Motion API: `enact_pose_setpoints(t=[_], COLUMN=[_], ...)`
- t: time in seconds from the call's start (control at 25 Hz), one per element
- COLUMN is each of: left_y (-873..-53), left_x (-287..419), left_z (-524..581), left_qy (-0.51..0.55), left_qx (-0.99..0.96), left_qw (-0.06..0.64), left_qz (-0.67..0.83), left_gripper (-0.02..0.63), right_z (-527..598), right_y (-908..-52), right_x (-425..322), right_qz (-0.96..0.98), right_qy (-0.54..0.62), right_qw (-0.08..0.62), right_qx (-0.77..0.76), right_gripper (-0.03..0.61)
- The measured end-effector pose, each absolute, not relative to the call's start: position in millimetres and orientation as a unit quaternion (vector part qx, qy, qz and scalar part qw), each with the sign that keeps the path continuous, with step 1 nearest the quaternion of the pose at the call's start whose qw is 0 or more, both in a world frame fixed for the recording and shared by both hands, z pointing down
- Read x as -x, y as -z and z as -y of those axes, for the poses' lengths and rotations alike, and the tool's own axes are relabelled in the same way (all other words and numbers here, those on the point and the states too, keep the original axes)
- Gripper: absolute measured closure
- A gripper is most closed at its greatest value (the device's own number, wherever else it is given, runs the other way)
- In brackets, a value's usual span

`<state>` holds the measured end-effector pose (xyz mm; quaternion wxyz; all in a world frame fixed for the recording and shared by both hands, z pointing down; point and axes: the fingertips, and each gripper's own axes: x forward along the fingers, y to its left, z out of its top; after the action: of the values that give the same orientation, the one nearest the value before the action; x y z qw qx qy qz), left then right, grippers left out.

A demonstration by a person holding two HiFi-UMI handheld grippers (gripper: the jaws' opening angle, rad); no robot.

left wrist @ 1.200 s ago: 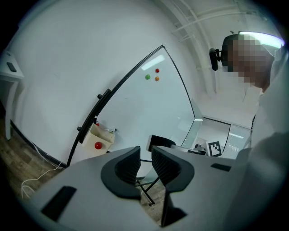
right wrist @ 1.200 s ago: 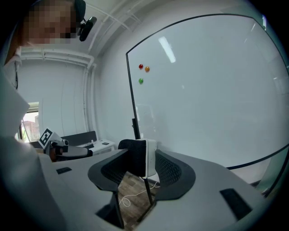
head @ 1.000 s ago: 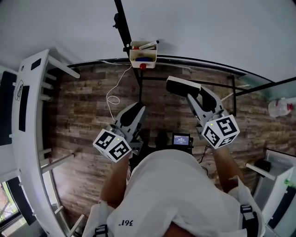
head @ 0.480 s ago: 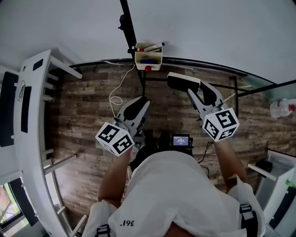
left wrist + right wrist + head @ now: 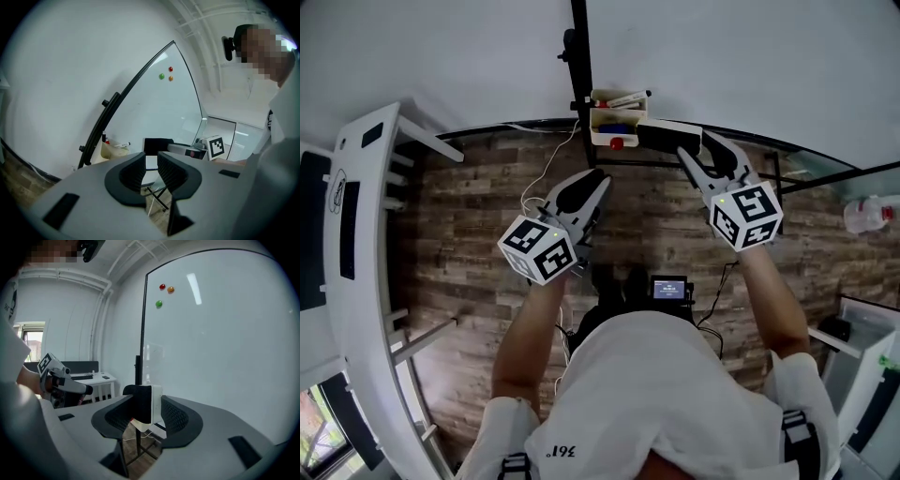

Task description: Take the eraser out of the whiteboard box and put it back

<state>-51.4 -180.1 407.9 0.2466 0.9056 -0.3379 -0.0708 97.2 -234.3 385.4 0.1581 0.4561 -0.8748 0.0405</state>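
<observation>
The whiteboard box [image 5: 614, 127] is a cream tray with markers in it, hung at the board's lower edge beside the black stand post. It also shows in the left gripper view, box [image 5: 112, 151]. My right gripper [image 5: 698, 150] is shut on the eraser [image 5: 668, 136], which hangs just right of the box, level with its rim. Up close, the eraser [image 5: 143, 406] is a black felt pad with a white back, pressed between the right gripper's [image 5: 149, 401] pads. My left gripper [image 5: 598, 176] hovers below the box, its jaws a narrow gap apart with nothing between them, left gripper [image 5: 151, 157].
The whiteboard [image 5: 211, 333] carries three small magnets [image 5: 161, 287] near its top. A white desk [image 5: 356, 234] runs along the left. A white cable [image 5: 534, 197] and a small screen device [image 5: 668, 286] lie on the wood floor. A bottle [image 5: 867, 216] stands far right.
Both grippers moved toward the whiteboard. The eraser, still in the right gripper, went from well right of and below the box to right beside it.
</observation>
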Motion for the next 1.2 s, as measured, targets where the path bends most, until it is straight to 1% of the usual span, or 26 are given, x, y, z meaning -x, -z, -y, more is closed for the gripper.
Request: enact_pose_setpoints(t=[0.28, 0.68, 1.2], left_y=[-420.1, -437.2, -459.8], left_x=[55.1, 55.6, 59.2], left_z=[210.0, 230.0, 245.3], left_qy=[0.066, 0.058, 0.047], left_qx=[-0.907, -0.901, -0.894], left_qw=[0.245, 0.258, 0.275], left_qz=[0.336, 0.344, 0.352], left_gripper=[0.546, 0.546, 0.546], right_z=[269.2, 289.8, 308.2], right_y=[-394.4, -418.6, -446.9], right_x=[-71.7, -41.6, -15.8], right_qz=[0.876, 0.879, 0.871], right_qy=[-0.024, -0.008, 0.056], right_qw=[0.187, 0.241, 0.322], right_qx=[-0.444, -0.41, -0.367], right_gripper=[0.377, 0.377, 0.379])
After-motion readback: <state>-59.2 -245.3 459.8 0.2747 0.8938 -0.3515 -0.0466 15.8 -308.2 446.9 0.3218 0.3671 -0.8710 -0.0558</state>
